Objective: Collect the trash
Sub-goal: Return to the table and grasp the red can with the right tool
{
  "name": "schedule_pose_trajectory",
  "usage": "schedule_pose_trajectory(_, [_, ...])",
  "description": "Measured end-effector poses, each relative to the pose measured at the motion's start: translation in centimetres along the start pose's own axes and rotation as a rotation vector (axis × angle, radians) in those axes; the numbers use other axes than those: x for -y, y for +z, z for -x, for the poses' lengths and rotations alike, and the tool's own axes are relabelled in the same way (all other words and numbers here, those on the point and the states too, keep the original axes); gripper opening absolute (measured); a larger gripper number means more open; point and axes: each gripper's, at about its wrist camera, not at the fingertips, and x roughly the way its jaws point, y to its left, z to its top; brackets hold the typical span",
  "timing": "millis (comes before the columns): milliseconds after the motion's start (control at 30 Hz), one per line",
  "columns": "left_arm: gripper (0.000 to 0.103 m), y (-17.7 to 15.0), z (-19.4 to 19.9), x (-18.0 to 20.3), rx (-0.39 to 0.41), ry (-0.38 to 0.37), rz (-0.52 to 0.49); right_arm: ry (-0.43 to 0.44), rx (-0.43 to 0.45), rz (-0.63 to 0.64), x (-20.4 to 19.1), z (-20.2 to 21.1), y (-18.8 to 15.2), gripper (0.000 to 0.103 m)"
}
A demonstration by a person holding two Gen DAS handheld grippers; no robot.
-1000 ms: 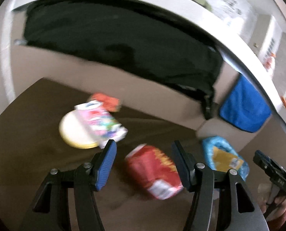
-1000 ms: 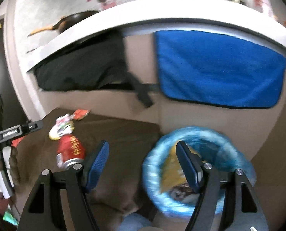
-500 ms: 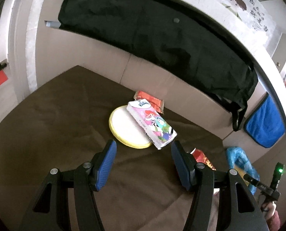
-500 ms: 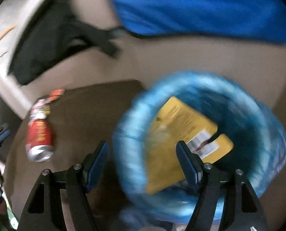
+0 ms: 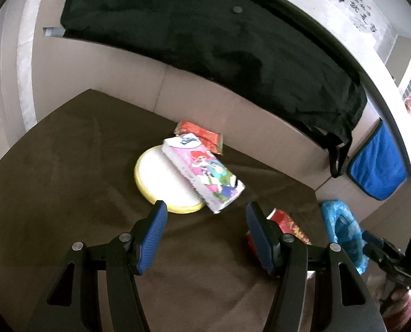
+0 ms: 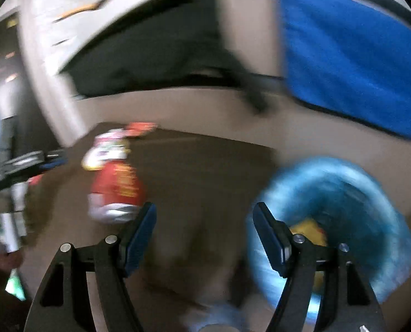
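Brown tabletop (image 5: 67,182), beige wall (image 5: 100,66) behind; black cloth (image 5: 205,36), blue towel (image 5: 379,166) hanging. Left gripper (image 5: 206,221), right gripper (image 6: 205,221): both agape, empty.

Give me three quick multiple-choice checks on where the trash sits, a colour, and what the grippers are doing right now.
1. The pink tissue pack lies:
A. partly on the yellow round pad
B. inside the bin
C. between the left gripper's fingers

2. The liner of the trash bin is:
A. black
B. blue
C. white

3. The left gripper and the right gripper are:
A. both shut on wrappers
B. one holding the red can
C. both open and holding nothing

Answers:
1 A, the pack overlaps the pad's rim on the brown surface.
2 B, the blue plastic rings the bin, with a yellow packet inside.
3 C, only bare surface shows between each pair of fingers; the can lies apart on its side.
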Motion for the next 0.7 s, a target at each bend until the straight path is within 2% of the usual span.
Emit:
schedule_pose_trajectory(133, [0.060,-0.1,0.3,-1.4,0.000,0.009,0.022,0.138,-0.060,0.080,-5.0,-3.6,1.5,0.071])
schedule_pose_trajectory(267, [0.062,0.2,0.2,-2.4,-0.010,0.017,0.011,0.154,-0.104,0.165,-8.0,-6.8,1.8,0.071])
schedule_pose_trajectory(500, [0.062,0.8,-0.4,-2.7,-0.013,0.010,-0.004,0.157,-0.189,0.149,-8.5,-11.6,2.3,0.071])
schedule_pose_trajectory(600, [0.062,0.6,-0.6,-2.1,-0.011,0.049,-0.044,0.214,-0.235,0.146,-9.1,-12.2,1.8,0.071])
schedule_pose_trajectory(700, [0.062,0.4,-0.8,-1.5,0.001,0.099,-0.097,0.223,-0.251,0.173,-10.1,-12.2,1.2,0.071])
